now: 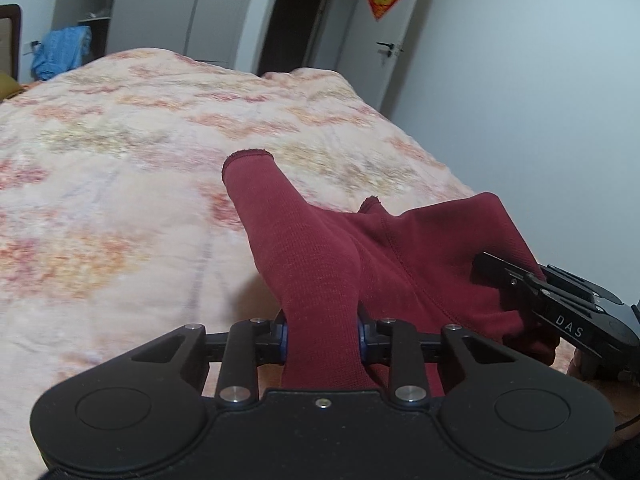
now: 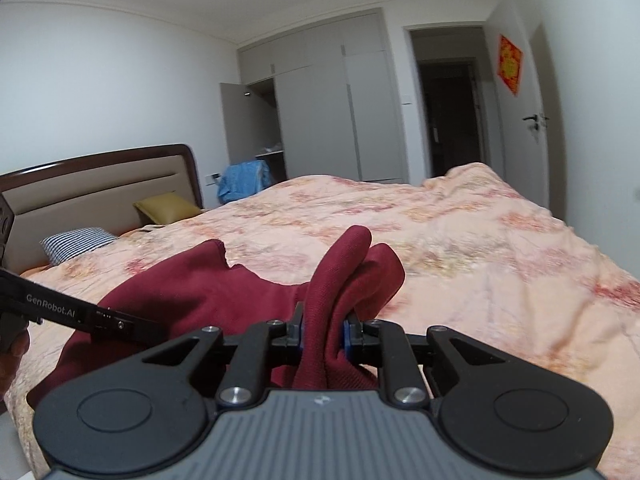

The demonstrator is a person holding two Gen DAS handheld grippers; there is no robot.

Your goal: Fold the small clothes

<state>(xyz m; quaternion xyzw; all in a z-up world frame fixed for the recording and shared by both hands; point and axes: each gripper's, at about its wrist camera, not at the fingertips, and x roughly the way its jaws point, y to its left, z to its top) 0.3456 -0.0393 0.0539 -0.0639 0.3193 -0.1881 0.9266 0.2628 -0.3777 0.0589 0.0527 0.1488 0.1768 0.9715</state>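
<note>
A small dark red knitted garment (image 1: 360, 248) hangs between both grippers above the bed. My left gripper (image 1: 322, 332) is shut on a thick bunch of its cloth, and one sleeve sticks out ahead past the jaws. In the right wrist view my right gripper (image 2: 323, 334) is shut on another fold of the red garment (image 2: 192, 284), which bulges up over the jaws. Each view also shows the other tool: the right gripper (image 1: 496, 276) comes in from the right, the left gripper (image 2: 132, 326) from the left, both biting into the red cloth.
A bed with a pink flowered quilt (image 1: 140, 152) fills the space below. A headboard (image 2: 96, 184), a yellow pillow (image 2: 166, 208) and a striped pillow (image 2: 76, 242) lie at its left end. Blue cloth (image 2: 242, 180) hangs by an open wardrobe (image 2: 312, 120). A doorway (image 2: 448, 116) stands beyond.
</note>
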